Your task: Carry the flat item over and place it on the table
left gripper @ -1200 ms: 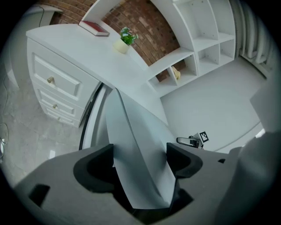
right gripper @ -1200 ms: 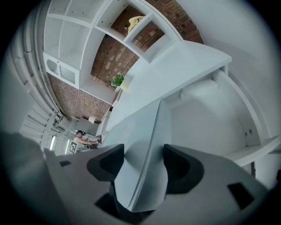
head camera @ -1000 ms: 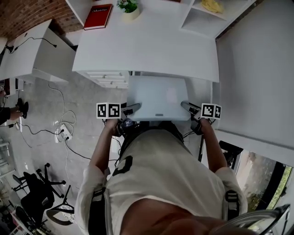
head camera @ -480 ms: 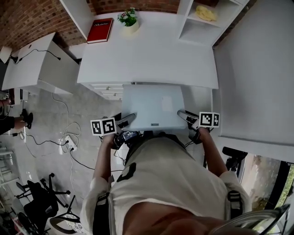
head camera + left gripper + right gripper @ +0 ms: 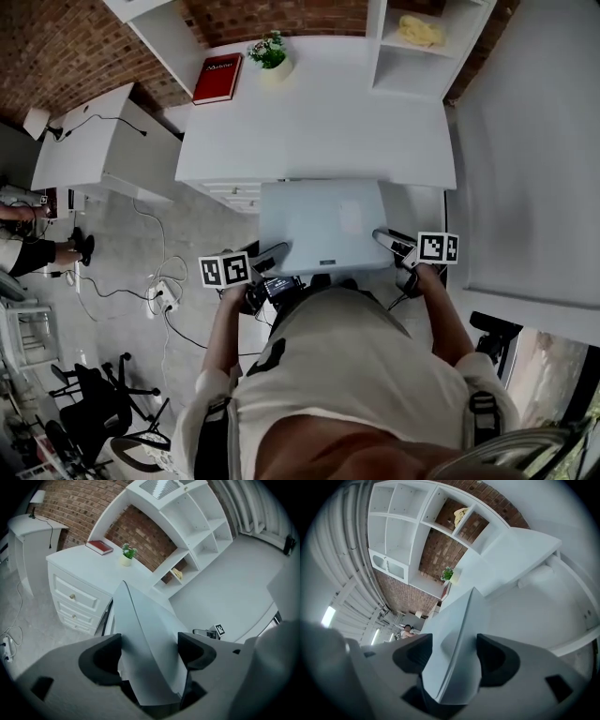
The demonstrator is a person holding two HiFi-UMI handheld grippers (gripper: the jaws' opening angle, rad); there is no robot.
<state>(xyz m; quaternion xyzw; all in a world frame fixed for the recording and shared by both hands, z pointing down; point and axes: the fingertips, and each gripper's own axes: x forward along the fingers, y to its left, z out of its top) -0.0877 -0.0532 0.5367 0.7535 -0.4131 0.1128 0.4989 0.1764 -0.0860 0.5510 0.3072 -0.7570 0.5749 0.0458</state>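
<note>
A closed silver laptop (image 5: 323,225) is held level in the air in front of the person's body, its far edge at the front edge of the white table (image 5: 319,122). My left gripper (image 5: 272,253) is shut on its near left corner, and the slab fills the space between the jaws in the left gripper view (image 5: 145,639). My right gripper (image 5: 386,239) is shut on the near right edge. In the right gripper view the laptop (image 5: 457,639) runs edge-on between both pads.
On the table's far side lie a red book (image 5: 217,78) and a small potted plant (image 5: 272,54). A white shelf unit (image 5: 412,56) stands at its back right. Drawers (image 5: 234,192) sit under the table's left. A second desk (image 5: 89,150), floor cables (image 5: 155,291) and an office chair (image 5: 94,412) are at left.
Both grippers keep their hold on the laptop. The head view has shifted, so table, laptop and grippers sit a little lower in the frame and more of the table's back shows.
</note>
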